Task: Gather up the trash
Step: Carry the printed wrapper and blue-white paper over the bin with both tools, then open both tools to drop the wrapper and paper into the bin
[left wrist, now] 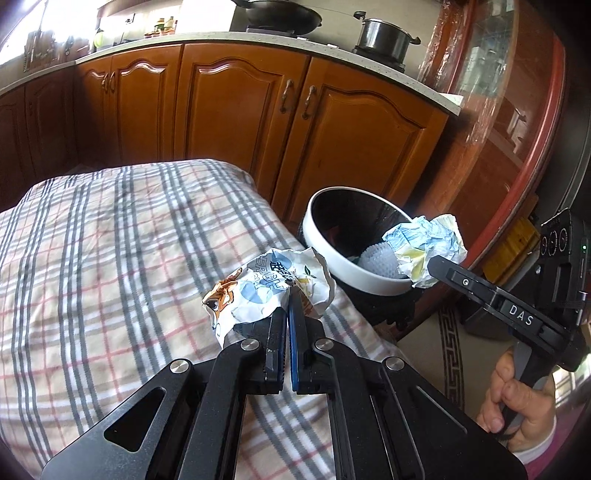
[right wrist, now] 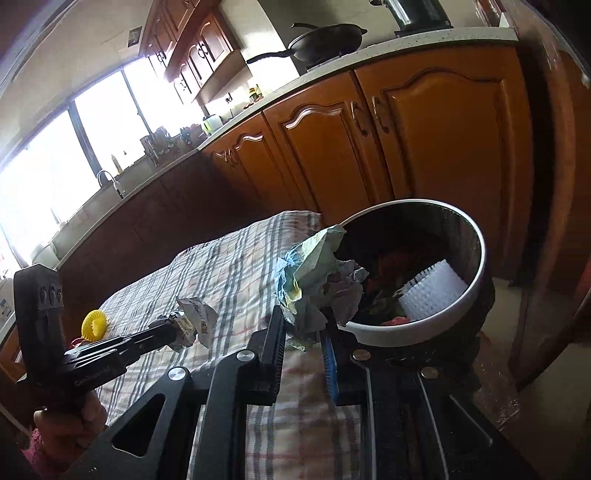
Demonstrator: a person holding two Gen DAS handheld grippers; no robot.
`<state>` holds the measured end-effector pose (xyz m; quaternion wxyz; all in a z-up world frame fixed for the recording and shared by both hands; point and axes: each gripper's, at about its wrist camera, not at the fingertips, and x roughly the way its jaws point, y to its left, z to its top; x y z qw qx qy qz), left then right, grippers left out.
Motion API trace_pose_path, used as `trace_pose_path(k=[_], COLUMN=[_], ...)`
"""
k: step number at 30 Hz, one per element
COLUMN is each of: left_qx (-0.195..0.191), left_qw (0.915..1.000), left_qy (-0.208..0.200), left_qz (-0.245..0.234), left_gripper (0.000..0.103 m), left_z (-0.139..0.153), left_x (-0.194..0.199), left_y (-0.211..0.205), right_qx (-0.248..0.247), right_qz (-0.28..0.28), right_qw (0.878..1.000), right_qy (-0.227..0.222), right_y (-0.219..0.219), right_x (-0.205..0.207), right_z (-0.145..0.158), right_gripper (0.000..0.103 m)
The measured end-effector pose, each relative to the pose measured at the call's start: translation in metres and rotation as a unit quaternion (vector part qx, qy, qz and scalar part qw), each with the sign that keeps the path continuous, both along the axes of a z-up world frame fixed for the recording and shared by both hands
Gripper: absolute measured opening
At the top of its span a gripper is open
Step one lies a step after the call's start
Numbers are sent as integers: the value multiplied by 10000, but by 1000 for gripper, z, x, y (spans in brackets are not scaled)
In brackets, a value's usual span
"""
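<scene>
Right now both grippers carry trash. Seen from the left wrist, the left gripper [left wrist: 287,295] has its jaws pressed nearly together on a crumpled printed wrapper [left wrist: 273,286], which bulges up and out toward ten o'clock over the plaid tablecloth [left wrist: 110,240]; its long axis runs roughly from eight o'clock to two o'clock. At about two o'clock from it sits the trash bin [left wrist: 332,254], white-rimmed and black inside, just past the table's edge. The right gripper [left wrist: 434,267] comes in from four o'clock, its tip buried in a crumpled blue-and-yellow paper wad [left wrist: 428,240] held over the bin's near right rim.

The right wrist view shows what the first hides: the right gripper's [right wrist: 304,332] two fingers stand somewhat apart, clamped on either side of that paper wad [right wrist: 314,284], which rises toward twelve o'clock and overlaps the bin's [right wrist: 413,325] left rim. Inside the bin lie a white nubbed foam piece [right wrist: 432,291] and dark, reddish scraps. At nine o'clock the left gripper [right wrist: 173,326] points toward three o'clock with the wrapper [right wrist: 197,319] at its tip, and a small yellow ring-shaped object [right wrist: 95,324] sits on the cloth [right wrist: 229,266] behind it. Only the left view shows the steel pot [left wrist: 384,35] on the counter.
</scene>
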<state>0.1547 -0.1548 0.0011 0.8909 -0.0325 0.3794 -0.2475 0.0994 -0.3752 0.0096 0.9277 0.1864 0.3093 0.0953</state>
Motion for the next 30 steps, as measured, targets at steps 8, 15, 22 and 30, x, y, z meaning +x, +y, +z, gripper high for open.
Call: trace_pose_path(k=[8,15,22,30], left_qx=[-5,0,117,232], left_qw=[9995,9987,9974,9959], left_qy=[-107,-168,-214,-254], left_qz=[-289,-478,-675,-832], left_gripper=[1,1,1,1], left_z=[11,17,20,23], left_x=[12,28,40,51], left_y=[-33,-64,-97,-126], right_qx=[-199,-380,-471,-496], right_qz=[-188,-298,-406,-467], right_qw=[9996,9988,9979,9974], right_qy=[28,95,154,244], right_y=[-20,-35,-49,-62], right_x=[6,16,23,34], right_z=[4,5,3,1], right_gripper=[19,19,19,19])
